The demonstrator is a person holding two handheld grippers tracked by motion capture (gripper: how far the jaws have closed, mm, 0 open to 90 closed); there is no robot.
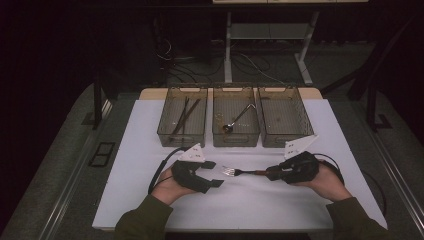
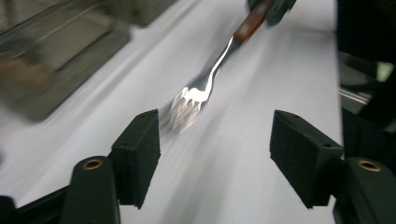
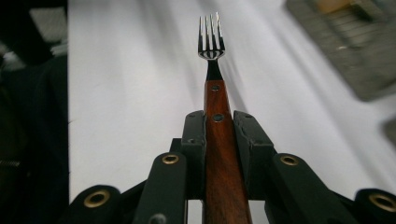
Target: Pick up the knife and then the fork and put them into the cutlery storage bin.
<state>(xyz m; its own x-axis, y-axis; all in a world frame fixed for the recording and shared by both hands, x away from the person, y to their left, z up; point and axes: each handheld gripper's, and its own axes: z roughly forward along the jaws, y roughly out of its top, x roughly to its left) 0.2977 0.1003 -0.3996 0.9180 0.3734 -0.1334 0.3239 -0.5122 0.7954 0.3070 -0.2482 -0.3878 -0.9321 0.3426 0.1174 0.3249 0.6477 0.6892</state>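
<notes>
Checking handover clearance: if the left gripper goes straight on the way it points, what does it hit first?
Likely the tines of the silver fork with the brown wooden handle, held by the right gripper. They sit just ahead of the open left gripper; depth is uncertain.

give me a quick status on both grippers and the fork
Right gripper shut on fork handle. Left gripper open, jaws apart just short of the prongs. Nothing between them; three bins sit farther back.

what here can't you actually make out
- Fork handle end: right gripper view, cut off by the bottom edge between the right gripper jaws.
- Tines: left gripper view, motion-blurred, no count possible.
- Small bits in the right bin: high view, too small and dim to name.
- Thin rods in the left bin: high view, too dim to identify.
</notes>
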